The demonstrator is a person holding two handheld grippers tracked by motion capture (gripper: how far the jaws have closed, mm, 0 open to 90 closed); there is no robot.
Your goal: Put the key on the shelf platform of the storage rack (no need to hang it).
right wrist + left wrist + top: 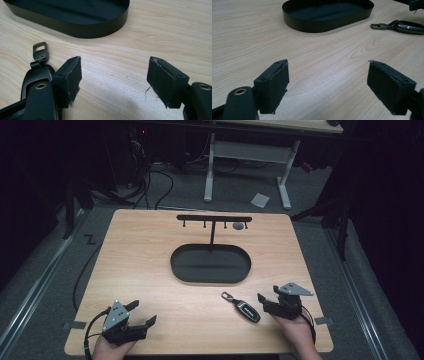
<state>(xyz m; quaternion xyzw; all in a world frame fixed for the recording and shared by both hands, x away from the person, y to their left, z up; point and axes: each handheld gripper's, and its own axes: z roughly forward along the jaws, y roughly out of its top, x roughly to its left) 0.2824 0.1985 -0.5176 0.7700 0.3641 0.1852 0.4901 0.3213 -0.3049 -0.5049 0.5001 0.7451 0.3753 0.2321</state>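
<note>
Both grippers rest spread and empty on the bench. The key fob (pixel 243 308) lies just left of the right gripper (pixel 266 301), ungrasped. Pickup and hanging on the hook stand (pixel 214 220) appear to remain.

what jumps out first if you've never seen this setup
A black oval tray sits mid-table with a T-shaped hook stand rising behind it. A black key fob lies on the wood near the front, just left of the open right tool; the left tool waits open at the front left.
</note>
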